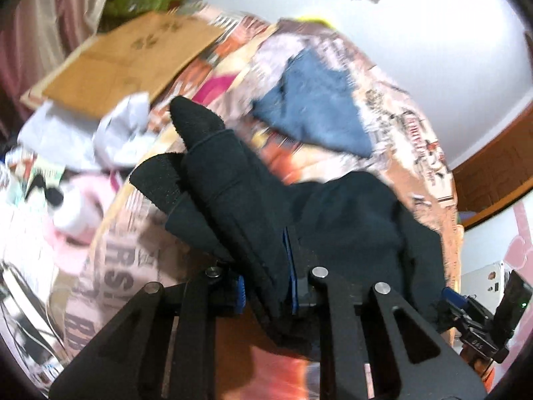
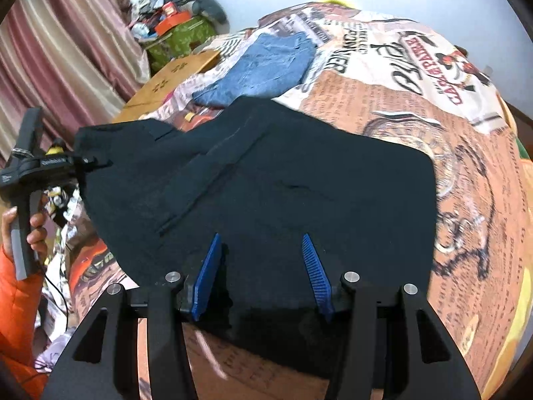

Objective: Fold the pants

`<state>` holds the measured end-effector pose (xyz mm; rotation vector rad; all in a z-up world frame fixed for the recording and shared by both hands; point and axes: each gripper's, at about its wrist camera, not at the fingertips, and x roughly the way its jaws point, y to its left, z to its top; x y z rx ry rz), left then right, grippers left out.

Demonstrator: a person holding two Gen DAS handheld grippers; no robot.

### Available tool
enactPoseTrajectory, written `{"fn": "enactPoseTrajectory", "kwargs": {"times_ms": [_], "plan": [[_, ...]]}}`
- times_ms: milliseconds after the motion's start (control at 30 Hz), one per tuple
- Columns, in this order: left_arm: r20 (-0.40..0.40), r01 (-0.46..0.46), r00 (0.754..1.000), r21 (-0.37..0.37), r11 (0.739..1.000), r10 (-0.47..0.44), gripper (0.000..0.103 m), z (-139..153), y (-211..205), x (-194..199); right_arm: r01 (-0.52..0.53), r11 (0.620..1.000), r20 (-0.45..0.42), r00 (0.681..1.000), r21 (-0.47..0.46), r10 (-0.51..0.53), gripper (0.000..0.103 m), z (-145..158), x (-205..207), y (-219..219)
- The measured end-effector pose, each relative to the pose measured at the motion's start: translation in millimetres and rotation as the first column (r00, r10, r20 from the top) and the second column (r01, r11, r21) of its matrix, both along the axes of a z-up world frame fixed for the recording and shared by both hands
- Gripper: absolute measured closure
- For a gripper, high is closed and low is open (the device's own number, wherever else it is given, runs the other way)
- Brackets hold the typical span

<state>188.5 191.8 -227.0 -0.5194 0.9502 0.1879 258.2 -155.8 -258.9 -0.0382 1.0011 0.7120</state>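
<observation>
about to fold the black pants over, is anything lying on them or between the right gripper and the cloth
Nothing visible does. The black pants lie spread on the printed bedcover with their top bare; the folded blue jeans sit beyond them. The right gripper is open directly over the near edge.

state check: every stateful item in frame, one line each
Black fabric pants: spread over the printed bedspread, left edge pinched and lifted.
Left claw: shut on the pants.
Right claw: open, pads apart over the pants' near edge.
Blue denim garment: folded, lying behind the pants.
</observation>
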Motion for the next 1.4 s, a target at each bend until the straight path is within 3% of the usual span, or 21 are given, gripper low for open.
{"fn": "enactPoseTrajectory", "kwargs": {"times_ms": [233, 433, 633, 733, 900, 1100, 1200, 1300, 1400], "plan": [[0.106, 0.08, 0.991, 0.06, 0.995, -0.086, 0.084, 51, -31, 21, 0.144, 0.989, 0.026, 0.989, 0.041, -0.145, 0.056, 14, -1, -55], [0.172, 0.176, 0.966, 0.117, 0.978, -0.194, 0.084, 89, -78, 46, 0.271, 0.962, 0.004, 0.962, 0.024, -0.272, 0.056, 3, 2, -102], [0.206, 0.295, 0.925, 0.143, 0.945, -0.319, 0.084, 114, -135, 76, 0.293, 0.956, -0.083, 0.953, 0.005, -0.292, 0.056, -25, 2, -122], [0.212, 0.387, 0.887, 0.144, 0.911, -0.41, 0.085, 117, -179, 90, 0.293, 0.956, -0.086, 0.953, 0.02, -0.291, 0.056, -30, -1, -124], [0.166, 0.554, 0.808, 0.115, 0.825, -0.565, 0.085, 98, -254, 107, 0.296, 0.954, -0.095, 0.952, 0.054, -0.29, 0.056, -30, -2, -127], [0.001, 0.715, 0.696, 0.09, 0.693, -0.718, 0.085, 28, -341, 104, 0.313, 0.946, -0.115, 0.946, 0.083, -0.303, 0.056, -34, -8, -133], [-0.067, 0.744, 0.667, 0.099, 0.661, -0.742, 0.085, 4, -355, 93, 0.321, 0.943, -0.127, 0.942, 0.089, -0.309, 0.056, -35, -13, -138], [-0.112, 0.753, 0.658, 0.074, 0.654, -0.745, 0.085, -18, -353, 83, 0.324, 0.942, -0.133, 0.941, 0.083, -0.312, 0.056, -35, -14, -139], [-0.121, 0.757, 0.652, 0.056, 0.651, -0.748, 0.084, -21, -347, 75, 0.328, 0.942, -0.136, 0.939, 0.075, -0.316, 0.056, -37, -13, -140]]}}
